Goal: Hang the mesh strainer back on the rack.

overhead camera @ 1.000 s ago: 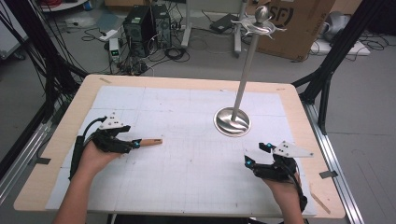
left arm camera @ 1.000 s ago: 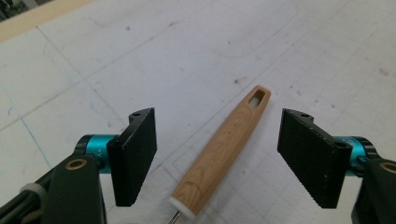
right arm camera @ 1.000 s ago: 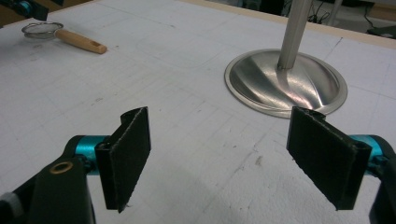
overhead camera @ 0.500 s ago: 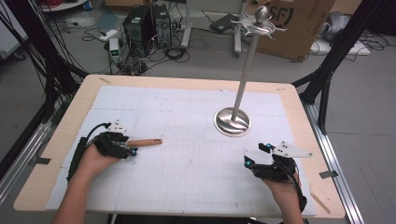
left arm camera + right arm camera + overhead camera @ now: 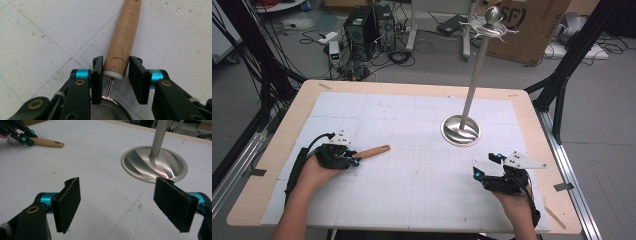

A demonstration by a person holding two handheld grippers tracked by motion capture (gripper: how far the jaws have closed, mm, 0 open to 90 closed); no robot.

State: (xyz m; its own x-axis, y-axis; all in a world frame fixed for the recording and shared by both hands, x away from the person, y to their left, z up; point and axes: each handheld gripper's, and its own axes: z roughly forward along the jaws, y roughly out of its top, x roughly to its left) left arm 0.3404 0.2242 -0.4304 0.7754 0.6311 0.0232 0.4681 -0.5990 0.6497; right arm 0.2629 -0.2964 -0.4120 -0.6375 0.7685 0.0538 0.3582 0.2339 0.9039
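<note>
Left gripper view had the wooden handle (image 5: 123, 40) lying on the worktop (image 5: 37, 37) btwn the left claw (image 5: 115, 75), its white end level w/ the pads. Jaws had just been closing; left pad touched, right pad sat just clear.

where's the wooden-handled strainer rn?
High view: the wooden-handled kitchen strainer lies on the white mat's left side, handle end between the left gripper jaws, left of the steel stand.
</note>
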